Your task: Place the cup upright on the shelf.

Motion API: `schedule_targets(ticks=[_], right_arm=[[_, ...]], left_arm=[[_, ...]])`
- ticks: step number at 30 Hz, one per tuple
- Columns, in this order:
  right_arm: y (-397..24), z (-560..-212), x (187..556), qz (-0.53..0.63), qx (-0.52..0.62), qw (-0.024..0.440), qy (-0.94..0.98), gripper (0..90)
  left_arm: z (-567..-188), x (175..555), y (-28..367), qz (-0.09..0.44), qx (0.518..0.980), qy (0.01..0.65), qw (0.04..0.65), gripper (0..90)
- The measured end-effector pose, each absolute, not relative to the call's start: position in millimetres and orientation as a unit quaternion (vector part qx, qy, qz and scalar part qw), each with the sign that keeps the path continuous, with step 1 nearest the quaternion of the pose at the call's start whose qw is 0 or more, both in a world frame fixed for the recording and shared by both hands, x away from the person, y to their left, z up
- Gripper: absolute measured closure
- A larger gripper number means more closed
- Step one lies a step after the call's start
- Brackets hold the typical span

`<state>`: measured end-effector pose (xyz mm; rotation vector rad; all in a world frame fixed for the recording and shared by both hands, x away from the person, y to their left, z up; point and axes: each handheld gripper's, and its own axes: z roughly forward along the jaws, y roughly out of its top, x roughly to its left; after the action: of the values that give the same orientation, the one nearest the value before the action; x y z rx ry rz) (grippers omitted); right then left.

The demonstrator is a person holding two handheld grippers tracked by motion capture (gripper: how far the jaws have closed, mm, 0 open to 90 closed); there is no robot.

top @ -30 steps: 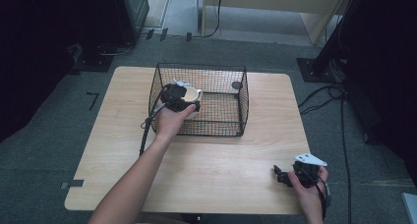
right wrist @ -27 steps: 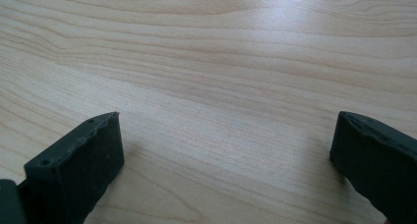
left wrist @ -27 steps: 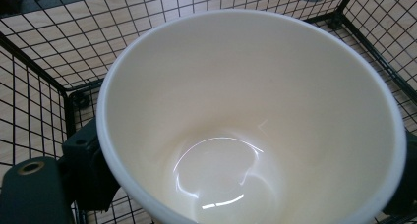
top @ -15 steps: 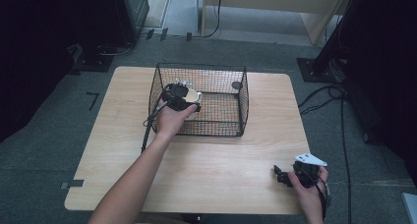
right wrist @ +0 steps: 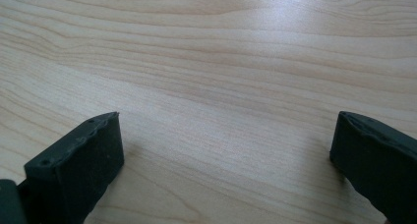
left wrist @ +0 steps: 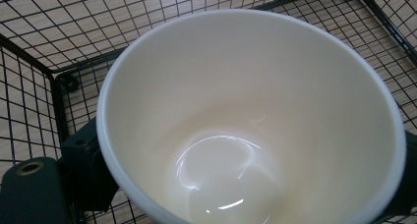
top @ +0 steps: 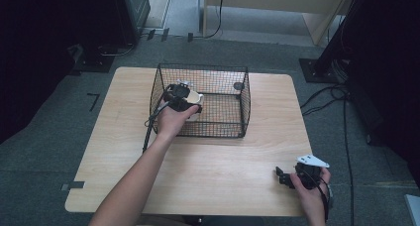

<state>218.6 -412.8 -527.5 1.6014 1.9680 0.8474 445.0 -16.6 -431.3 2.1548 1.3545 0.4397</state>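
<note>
The left gripper, clamped on the cup, has sunk lower into the basket's left corner, likely to set it down; the right gripper rests apart near the table's right edge.

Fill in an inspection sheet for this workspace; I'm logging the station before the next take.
Surface: light wooden table, bare wood between the right gripper's jaws.
Job's things: black wire basket on the table; white cup, empty inside, held over the basket's floor.
Clutter: small dark round object at the basket's far side, unclear.
Grippers: left gripper shut on the cup inside the basket; right gripper open, low at the table's near right.
Cables: one trails from each gripper; more on the floor at right.
Surroundings: grey carpet, dark equipment, stand base.
</note>
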Motion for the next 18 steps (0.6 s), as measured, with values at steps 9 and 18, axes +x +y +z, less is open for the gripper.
schedule_targets(ticks=[9, 18], right_arm=[[-412.8, -527.5, 218.6, 0.308, 0.583, 0.231, 0.716, 0.0], [-412.8, -527.5, 218.6, 0.308, 0.582, 0.231, 0.716, 0.0]], left_arm=[[-430.7, 446.9, -15.6, 0.162, 0.798, 0.512, 0.274, 8.9], [-429.9, 447.8, -14.8, 0.156, 0.796, 0.513, 0.279, 5.2]])
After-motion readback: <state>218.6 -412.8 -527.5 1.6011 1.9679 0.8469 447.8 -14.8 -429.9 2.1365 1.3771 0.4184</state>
